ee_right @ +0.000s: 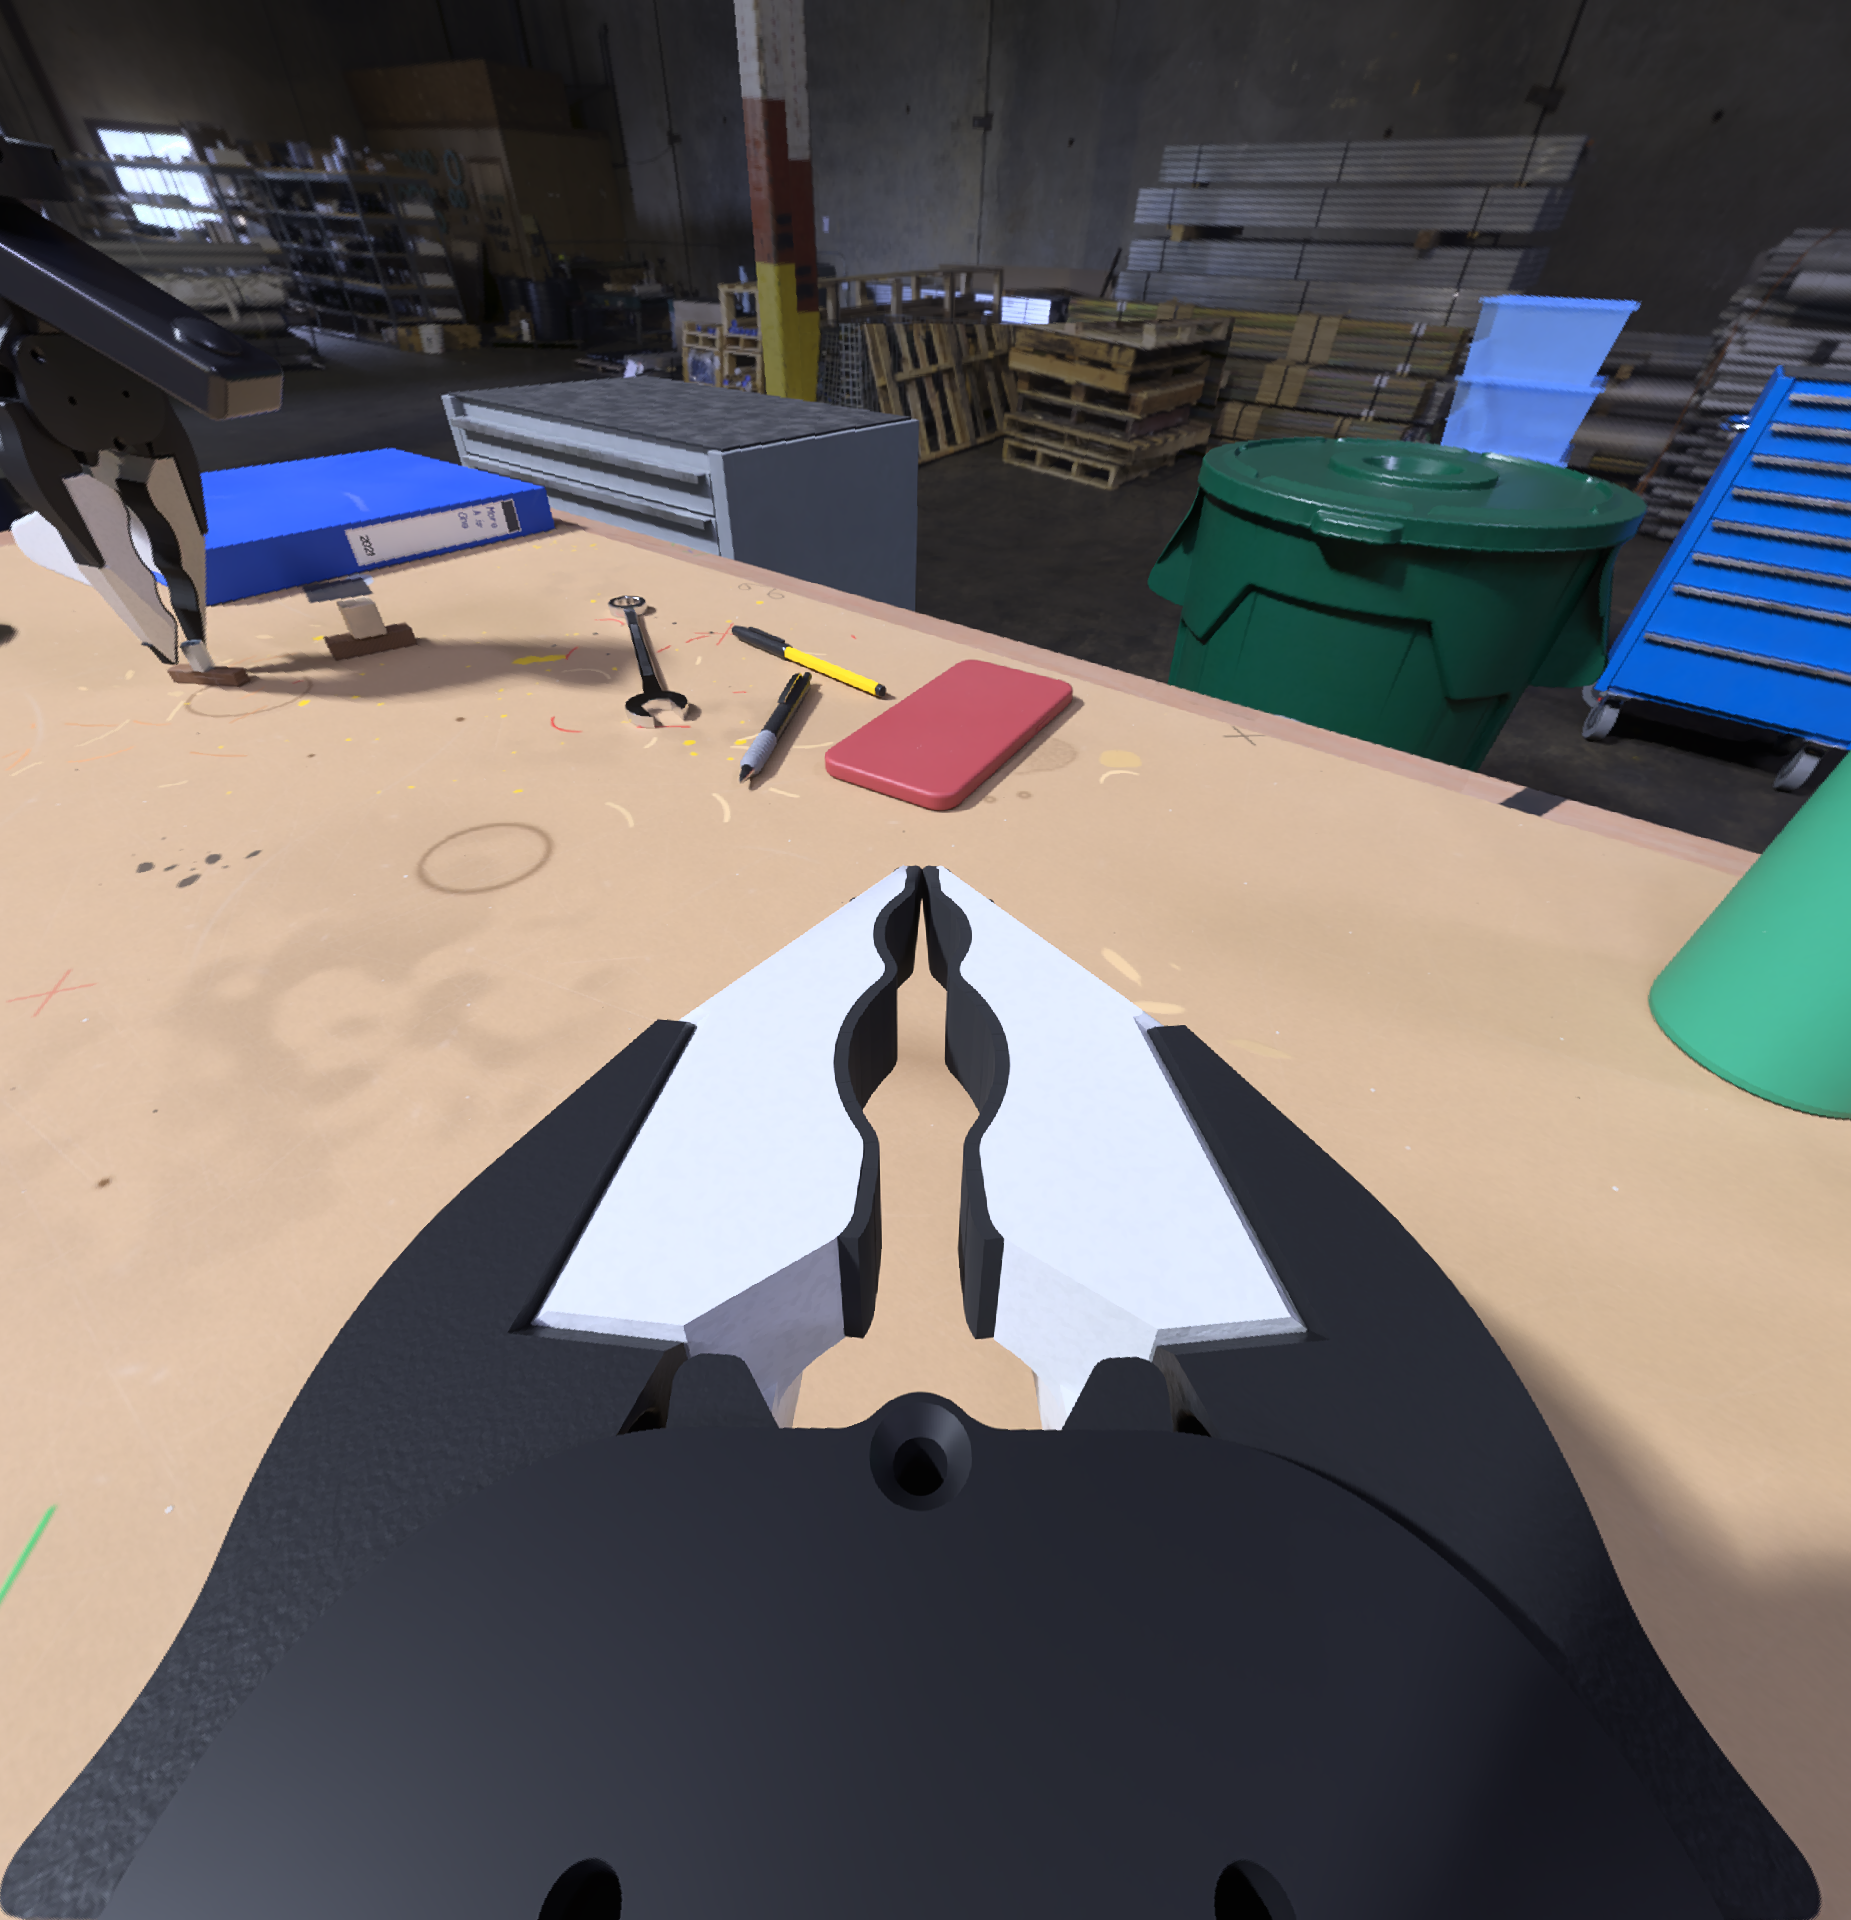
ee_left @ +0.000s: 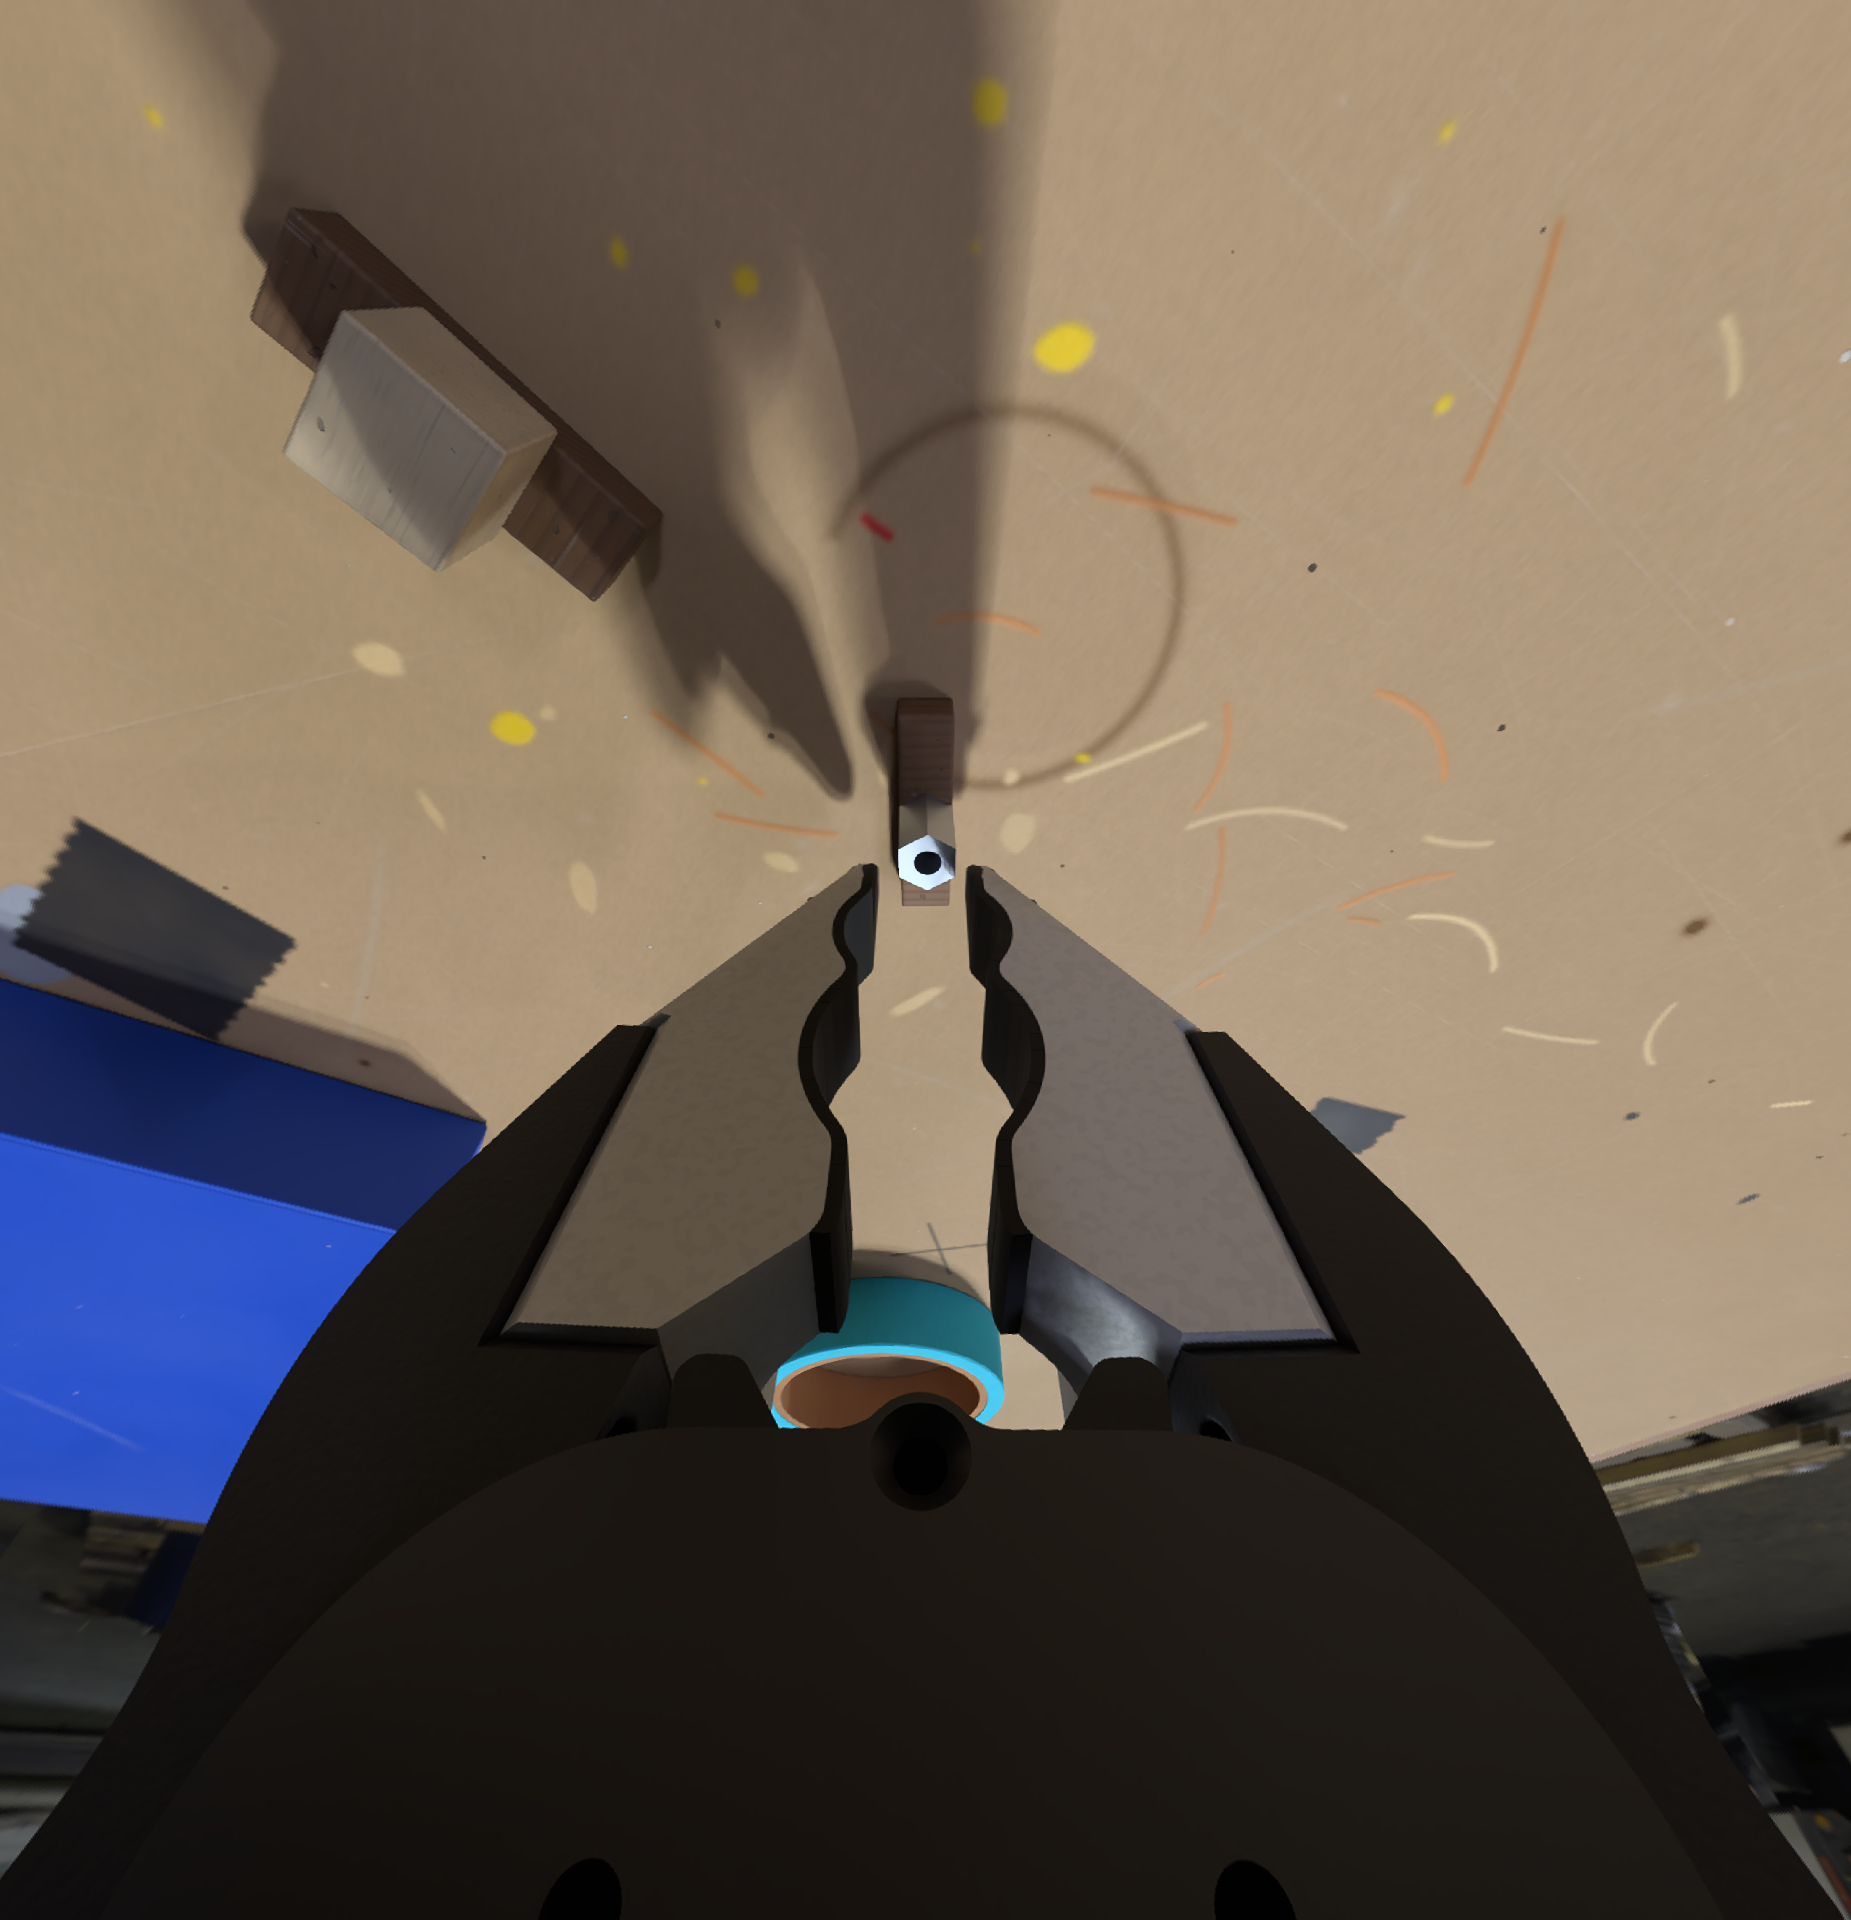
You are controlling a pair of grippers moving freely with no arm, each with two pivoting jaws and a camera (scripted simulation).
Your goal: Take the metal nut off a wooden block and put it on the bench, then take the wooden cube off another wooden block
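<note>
Metal nut (ee_left: 926,861) sits between the left gripper's (ee_left: 918,883) parted jaws.

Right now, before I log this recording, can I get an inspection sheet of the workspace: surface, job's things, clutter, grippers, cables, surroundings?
Surface: tan wooden bench, flecked with paint spots, scratches and ring stains.
Job's things: small hexagonal metal nut sits on a narrow dark wooden block; pale wooden cube sits on a long dark wooden block.
Clutter: blue binder, black wrench, yellow-and-black pen, black pen, red flat case, green cone, teal tape roll.
Grippers: left gripper open, fingertips flanking the nut; right gripper shut, empty, away from the blocks.
Cables: nothing seen.
Surroundings: grey drawer cabinet, green bin, blue tool cart, pallets.
</note>
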